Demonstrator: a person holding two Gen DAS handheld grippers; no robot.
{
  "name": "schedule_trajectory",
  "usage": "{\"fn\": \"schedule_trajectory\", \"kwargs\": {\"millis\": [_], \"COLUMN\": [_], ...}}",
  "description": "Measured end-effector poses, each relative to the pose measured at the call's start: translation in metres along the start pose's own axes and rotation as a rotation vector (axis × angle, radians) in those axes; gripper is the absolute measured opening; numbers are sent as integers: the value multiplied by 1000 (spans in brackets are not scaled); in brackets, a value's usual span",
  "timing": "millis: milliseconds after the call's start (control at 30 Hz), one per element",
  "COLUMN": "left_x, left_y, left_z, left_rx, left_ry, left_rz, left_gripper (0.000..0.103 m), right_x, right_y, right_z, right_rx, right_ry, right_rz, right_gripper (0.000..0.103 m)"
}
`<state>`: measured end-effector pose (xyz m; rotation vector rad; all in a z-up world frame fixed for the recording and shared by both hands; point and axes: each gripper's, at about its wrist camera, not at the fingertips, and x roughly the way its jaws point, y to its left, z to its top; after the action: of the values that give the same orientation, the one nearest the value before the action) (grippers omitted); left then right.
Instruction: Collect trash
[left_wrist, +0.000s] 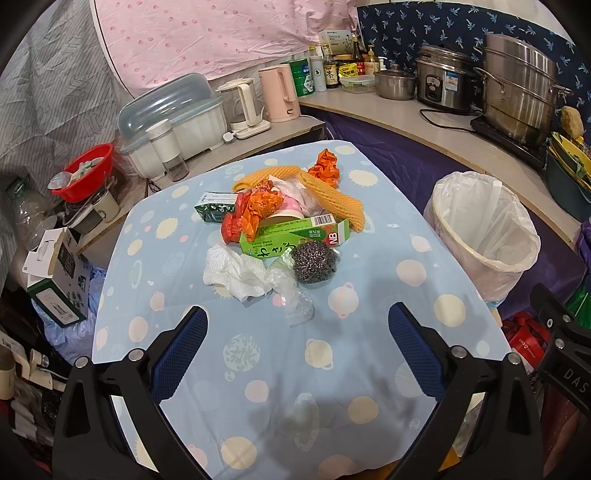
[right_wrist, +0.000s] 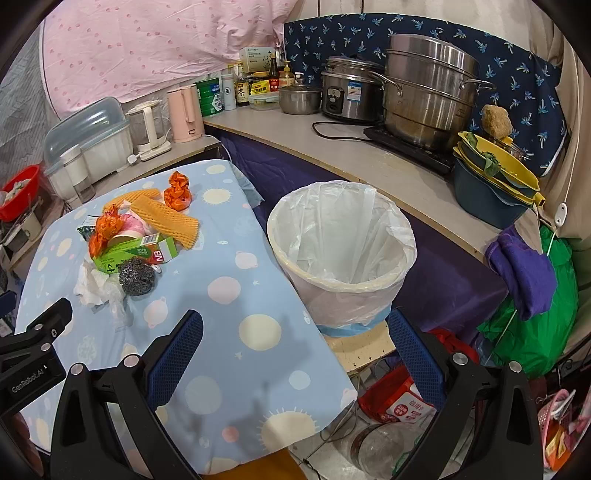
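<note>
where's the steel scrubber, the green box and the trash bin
steel scrubber (left_wrist: 315, 262), left wrist view, middle of the wire ball
green box (left_wrist: 295, 232), left wrist view, its long top face
trash bin (right_wrist: 341, 286), right wrist view, near rim under the white liner

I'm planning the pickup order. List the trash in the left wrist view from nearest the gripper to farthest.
Clear plastic wrap → white paper towel → steel scourer → green box → far orange wrapper.
</note>
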<state>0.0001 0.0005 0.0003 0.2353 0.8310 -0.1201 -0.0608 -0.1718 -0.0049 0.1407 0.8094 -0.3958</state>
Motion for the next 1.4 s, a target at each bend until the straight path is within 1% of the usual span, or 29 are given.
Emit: {"fn": "schedule_trajectory", "kwargs": {"millis": [167, 233, 467, 533, 1400], "left_x": [0, 0, 0, -1, 0], "left_y": [0, 0, -1, -7, -2], "left_z": [0, 0, 0, -1, 0], "left_rx": [2, 4, 5, 5, 6], "left_ry": [0, -1, -1, -2, 1], "left_rz": [0, 0, 2, 2, 2], "left_gripper": [94, 94, 94, 94, 94], "right_x": [0, 1, 2, 2, 7], "right_y": [-1, 0, -2, -1, -2], "right_z": [1, 0, 0, 0, -7], "right_rx": [3, -2, -1, -2, 2], "right_ry": [0, -1, 1, 0, 5], "right_rz": [10, 0, 3, 1, 5], "right_gripper": [96, 96, 96, 96, 96]}}
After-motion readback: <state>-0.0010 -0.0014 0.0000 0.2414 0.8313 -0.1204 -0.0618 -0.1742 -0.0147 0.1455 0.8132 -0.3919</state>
